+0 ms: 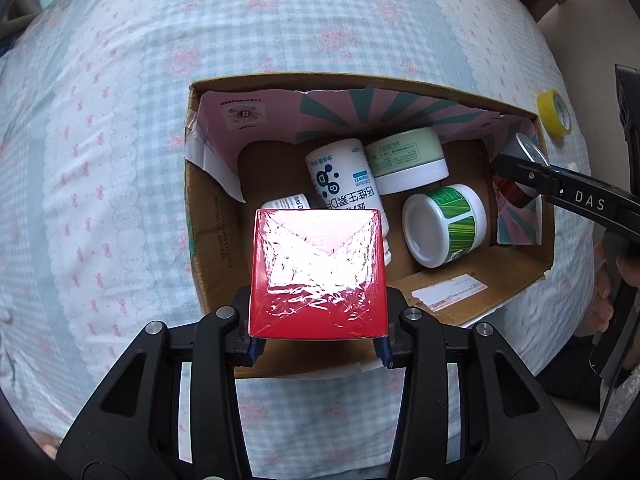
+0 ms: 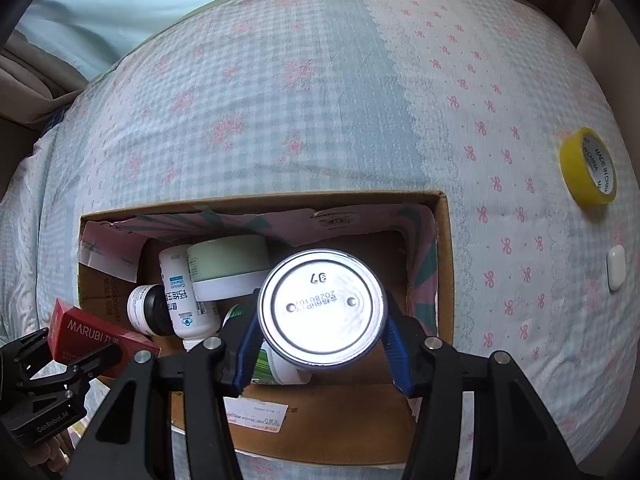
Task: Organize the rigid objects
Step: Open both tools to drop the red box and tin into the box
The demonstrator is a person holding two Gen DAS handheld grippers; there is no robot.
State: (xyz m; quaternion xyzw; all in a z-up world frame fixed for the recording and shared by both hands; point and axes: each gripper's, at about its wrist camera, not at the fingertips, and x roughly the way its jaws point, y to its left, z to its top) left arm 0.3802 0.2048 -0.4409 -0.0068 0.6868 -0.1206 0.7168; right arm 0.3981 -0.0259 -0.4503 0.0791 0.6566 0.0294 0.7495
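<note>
Carton [image 1: 318, 276], red, glossy shrink-wrap, glare

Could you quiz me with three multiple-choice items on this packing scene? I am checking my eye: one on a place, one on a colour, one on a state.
1. Where does the yellow tape roll lie?
A. inside the cardboard box
B. on the bedspread outside the box
C. between the left tongs

2. What colour is the carton in the left tongs?
A. red
B. green
C. black

3. How is the metal can at this moment?
A. lying in the box
B. standing on the bedspread
C. gripped by the right tongs above the box

Answers: 1 B, it rests on the checked bedspread beyond the cardboard box wall. 2 A, the red carton shows between the pads. 3 C, blue pads press both its sides.
</note>
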